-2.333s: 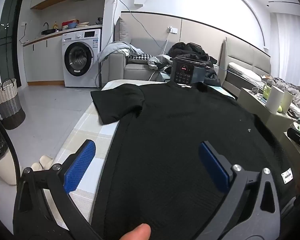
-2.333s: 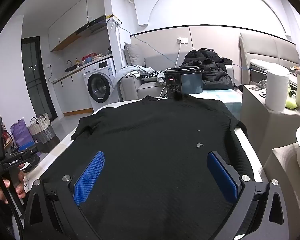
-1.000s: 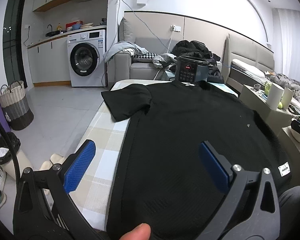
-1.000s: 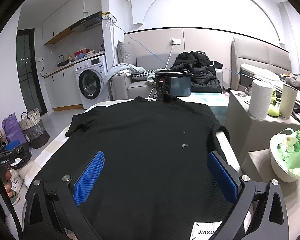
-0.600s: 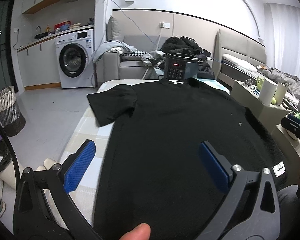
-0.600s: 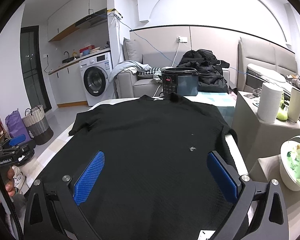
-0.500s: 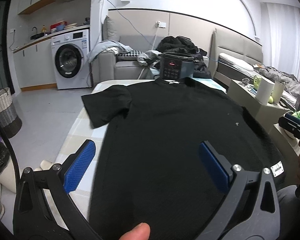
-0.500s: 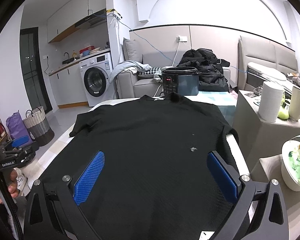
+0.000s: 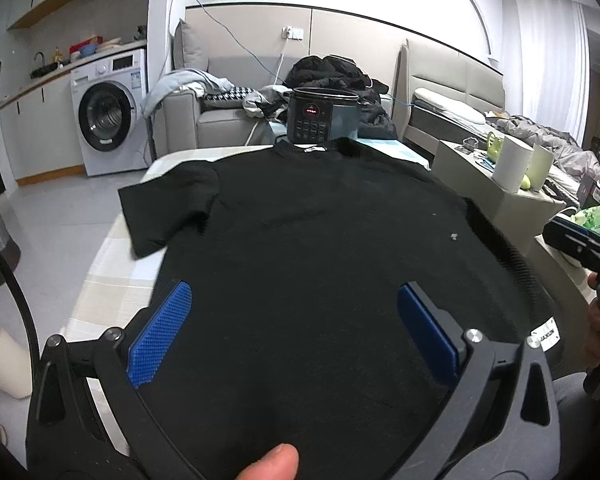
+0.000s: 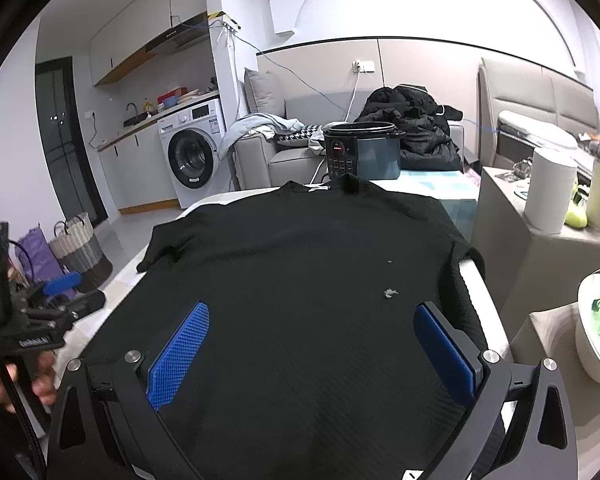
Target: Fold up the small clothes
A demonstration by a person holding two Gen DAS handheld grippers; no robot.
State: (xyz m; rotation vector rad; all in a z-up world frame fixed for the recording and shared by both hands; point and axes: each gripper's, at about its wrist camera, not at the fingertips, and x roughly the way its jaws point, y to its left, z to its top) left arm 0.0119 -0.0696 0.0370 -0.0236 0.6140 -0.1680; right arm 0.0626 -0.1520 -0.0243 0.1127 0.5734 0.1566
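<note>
A black short-sleeved T-shirt (image 9: 300, 232) lies spread flat on the checked table (image 9: 112, 268), collar at the far end. It also shows in the right wrist view (image 10: 308, 256), with a bit of grey lint (image 10: 390, 293) on it. My left gripper (image 9: 296, 312) is open and empty above the shirt's near left hem. My right gripper (image 10: 312, 332) is open and empty above the near right hem. A white label (image 9: 546, 335) shows at the hem.
A dark rice cooker (image 9: 322, 118) stands just past the collar. A side cabinet with a paper roll (image 10: 550, 196) and cups is at the right. A white bowl (image 10: 598, 320) sits near right. A washing machine (image 9: 108, 114), sofa and baskets (image 10: 80, 246) lie beyond.
Both grippers have shifted slightly over the shirt's near hem, staying open. The shirt has not moved.
</note>
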